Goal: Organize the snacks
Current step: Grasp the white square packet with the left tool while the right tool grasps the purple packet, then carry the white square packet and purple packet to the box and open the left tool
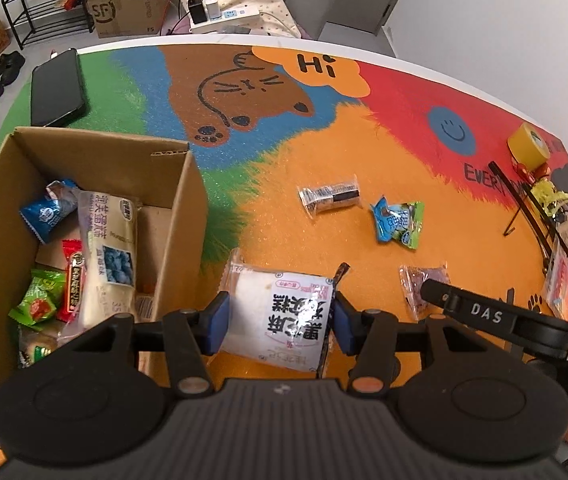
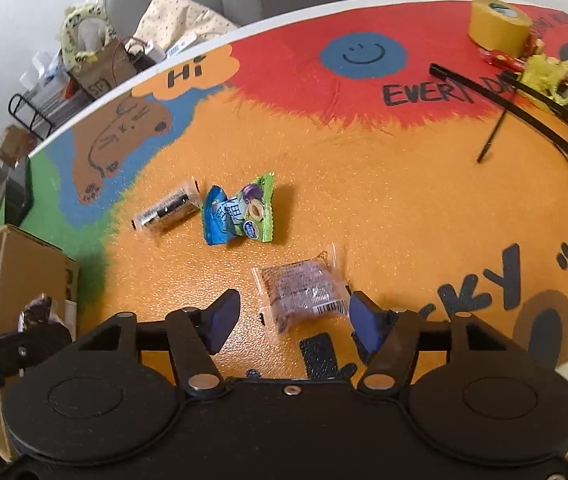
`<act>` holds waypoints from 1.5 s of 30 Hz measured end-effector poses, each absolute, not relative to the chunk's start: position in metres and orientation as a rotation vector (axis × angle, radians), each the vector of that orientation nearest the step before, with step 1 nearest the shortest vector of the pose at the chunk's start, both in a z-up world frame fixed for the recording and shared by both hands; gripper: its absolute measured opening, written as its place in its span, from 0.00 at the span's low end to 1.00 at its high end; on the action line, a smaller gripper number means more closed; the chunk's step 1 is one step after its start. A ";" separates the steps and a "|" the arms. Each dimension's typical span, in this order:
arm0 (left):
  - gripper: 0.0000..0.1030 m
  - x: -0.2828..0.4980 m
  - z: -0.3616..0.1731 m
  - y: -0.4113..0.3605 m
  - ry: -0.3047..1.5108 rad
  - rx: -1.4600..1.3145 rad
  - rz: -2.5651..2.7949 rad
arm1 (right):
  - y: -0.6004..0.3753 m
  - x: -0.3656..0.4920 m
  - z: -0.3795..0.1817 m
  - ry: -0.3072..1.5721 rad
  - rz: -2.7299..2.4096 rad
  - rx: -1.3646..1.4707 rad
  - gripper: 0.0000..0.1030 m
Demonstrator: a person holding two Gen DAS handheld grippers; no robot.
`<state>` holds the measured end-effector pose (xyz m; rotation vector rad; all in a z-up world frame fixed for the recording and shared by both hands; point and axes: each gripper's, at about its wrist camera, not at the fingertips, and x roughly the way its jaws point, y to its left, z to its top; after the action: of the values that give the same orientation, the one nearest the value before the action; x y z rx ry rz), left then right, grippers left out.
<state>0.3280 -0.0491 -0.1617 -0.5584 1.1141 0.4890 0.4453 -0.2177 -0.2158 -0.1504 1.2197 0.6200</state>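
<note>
My left gripper (image 1: 280, 300) is shut on a white cake packet (image 1: 284, 316) with black lettering, held above the mat just right of the cardboard box (image 1: 180, 220). The box holds several snacks, among them a long blueberry cake packet (image 1: 110, 248). My right gripper (image 2: 295, 298) is open and straddles a clear packet of purple snack (image 2: 303, 292) that lies on the orange mat; the left pad stands apart from the wrapper. Further off lie a blue-green plum packet (image 2: 240, 216) and a clear-wrapped dark roll (image 2: 168, 208). The same loose packets show right of my left gripper.
A black phone (image 1: 58, 88) lies beyond the box. A yellow tape roll (image 2: 497, 24), thin black rods (image 2: 495, 120) and small trinkets crowd the far right of the table. The table's white edge (image 1: 244, 38) curves along the back, with floor clutter beyond.
</note>
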 end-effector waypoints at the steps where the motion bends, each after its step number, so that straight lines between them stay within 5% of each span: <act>1: 0.50 0.330 -0.163 -0.049 1.116 -0.562 0.490 | -0.215 0.446 -0.218 1.220 0.626 -0.168 0.61; 11: 0.50 0.340 -0.182 -0.051 1.155 -0.562 0.496 | -0.205 0.451 -0.240 1.201 0.655 -0.289 0.67; 15: 0.50 0.340 -0.183 -0.051 1.166 -0.545 0.495 | -0.204 0.452 -0.236 1.189 0.663 -0.309 0.36; 18: 0.50 0.340 -0.180 -0.052 1.161 -0.544 0.484 | -0.210 0.453 -0.230 1.200 0.653 -0.283 0.33; 45: 0.50 0.278 -0.102 0.004 1.032 -0.426 0.214 | -0.173 0.332 -0.131 1.102 0.489 -0.052 0.32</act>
<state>0.2782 0.0037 -0.1018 -0.4255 1.0325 0.2140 0.3325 -0.1732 -0.1311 -0.0519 1.1019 0.4891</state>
